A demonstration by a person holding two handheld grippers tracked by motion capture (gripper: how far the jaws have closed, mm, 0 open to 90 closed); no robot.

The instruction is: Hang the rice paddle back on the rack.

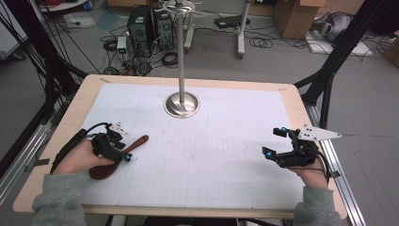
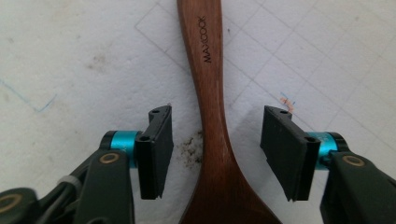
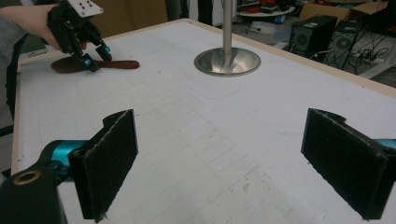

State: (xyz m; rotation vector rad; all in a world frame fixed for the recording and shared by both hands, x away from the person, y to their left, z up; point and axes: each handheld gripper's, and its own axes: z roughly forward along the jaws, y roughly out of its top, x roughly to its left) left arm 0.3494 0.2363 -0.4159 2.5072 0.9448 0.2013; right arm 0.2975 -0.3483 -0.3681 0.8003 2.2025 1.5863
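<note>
Spoon (image 2: pixel 212 121) — smooth brown wood, slim curved handle — between black jaws.

Grey knit sleeves cover both forearms, and each hand carries a black claw, the left claw (image 1: pixel 123 151) and the right claw (image 1: pixel 275 142), with turquoise collars, brass-ringed pivots, flat black pads, a grey dotted three-cornered plate and black cable.

The middle of the table (image 1: pixel 197 160) lies bare between the two hands, open for passing across. A metal stand (image 1: pixel 181 70) rises from its round base (image 1: pixel 181 104) at the far centre, blocking that spot. At the left, the wooden spoon (image 1: pixel 123 153) lies flat under the left hand-held gripper (image 1: pixel 123 153), a low obstacle.
</note>
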